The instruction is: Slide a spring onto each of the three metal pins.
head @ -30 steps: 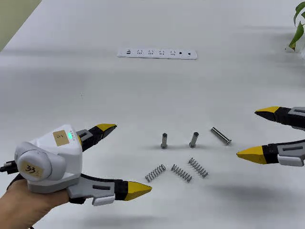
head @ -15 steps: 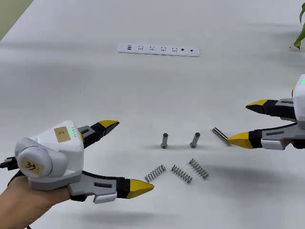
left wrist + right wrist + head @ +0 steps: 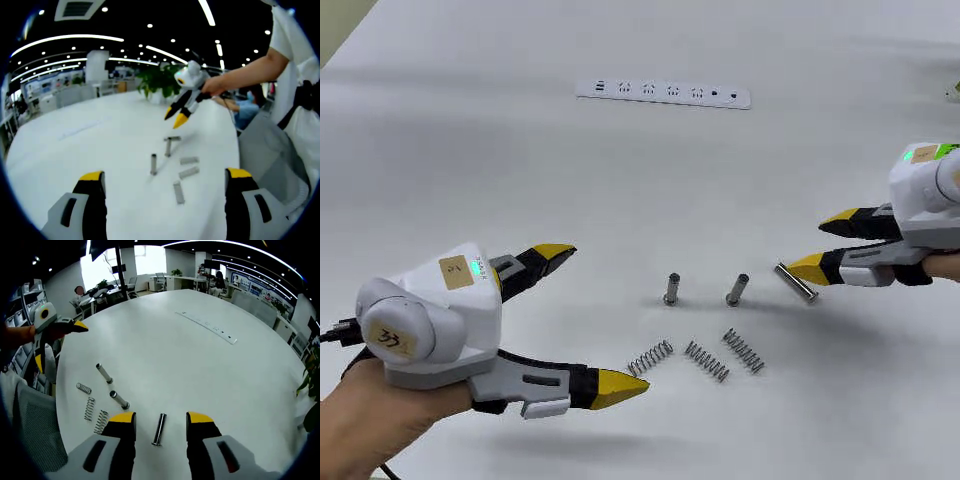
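Since a second ago the right claw (image 3: 822, 243) has come in from 3 o'clock over the worktop (image 3: 520, 150), and its gap has got smaller. Now its yellow tips hang just beside the lying pin (image 3: 796, 283). It holds nothing, and the gap is about half open. The left claw (image 3: 588, 318) has hardly moved; it is spread wide and is empty too.

In the head view the lying pin is at 7 o'clock from the right claw, very near. Its long side runs from 10 o'clock to 4 o'clock. In the right gripper view the pin sits between the two jaws and points almost the same way they do, so I think the claw must turn to pinch across it. The right claw is much nearer to this pin than the left one. I cannot tell if a tip touches it.

Count them: three pins. Two standing pins (image 3: 672, 288) (image 3: 737, 289) are at 9 o'clock from the lying one. Three springs (image 3: 650, 358) (image 3: 706, 361) (image 3: 744, 350) lie in a row at 6 o'clock from the standing pins — none is on a pin yet. One power strip (image 3: 663, 93) lies far off at 12 o'clock.
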The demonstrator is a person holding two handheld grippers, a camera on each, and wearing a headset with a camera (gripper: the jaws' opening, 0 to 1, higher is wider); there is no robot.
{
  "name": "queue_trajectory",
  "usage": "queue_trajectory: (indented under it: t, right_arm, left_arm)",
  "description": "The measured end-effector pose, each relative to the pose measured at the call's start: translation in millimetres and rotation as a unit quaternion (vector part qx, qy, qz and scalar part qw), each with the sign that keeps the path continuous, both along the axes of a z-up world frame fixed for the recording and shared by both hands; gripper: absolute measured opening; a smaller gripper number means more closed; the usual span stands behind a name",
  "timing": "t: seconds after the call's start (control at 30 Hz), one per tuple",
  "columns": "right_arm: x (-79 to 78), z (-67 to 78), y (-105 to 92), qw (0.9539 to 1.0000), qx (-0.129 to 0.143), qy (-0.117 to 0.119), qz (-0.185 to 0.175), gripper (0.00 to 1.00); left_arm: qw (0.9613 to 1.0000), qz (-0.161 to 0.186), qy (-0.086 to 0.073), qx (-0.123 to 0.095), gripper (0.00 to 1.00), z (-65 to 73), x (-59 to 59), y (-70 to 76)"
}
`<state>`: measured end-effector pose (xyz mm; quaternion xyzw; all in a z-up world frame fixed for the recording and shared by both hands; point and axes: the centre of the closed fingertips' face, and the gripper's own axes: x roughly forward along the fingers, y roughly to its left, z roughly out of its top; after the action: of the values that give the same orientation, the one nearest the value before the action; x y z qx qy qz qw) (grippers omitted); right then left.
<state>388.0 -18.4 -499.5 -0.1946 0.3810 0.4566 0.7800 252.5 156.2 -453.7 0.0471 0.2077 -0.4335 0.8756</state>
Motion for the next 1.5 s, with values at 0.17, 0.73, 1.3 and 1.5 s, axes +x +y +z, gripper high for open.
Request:
queue_trajectory:
  t: [0.17, 0.73, 1.3, 1.5]
  right_arm:
    - [0.9, -16.4, 1.1, 0.9997, -0.017, 0.017, -0.003, 0.33]
    - [-11.2, -44.5, 4.6, 0.9937, -0.072, 0.082, -0.027, 0.19]
    - [-7.1, -56.3, 3.9, 0.9867, -0.121, 0.107, -0.021, 0.12]
    - [-4.9, -58.4, 3.0, 0.9850, -0.141, 0.099, -0.015, 0.10]
  left_arm:
    - [1.0000, 0.002, 0.001, -0.002, 1.00, -0.7, 1.2, 0.9]
    - [0.9997, 0.015, 0.009, -0.016, 1.00, -4.5, 3.2, 1.4]
    - [0.9994, 0.021, 0.015, -0.023, 1.00, -6.9, 1.7, 2.5]
    - [0.9993, 0.022, 0.015, -0.024, 1.00, -7.1, 1.6, 2.7]
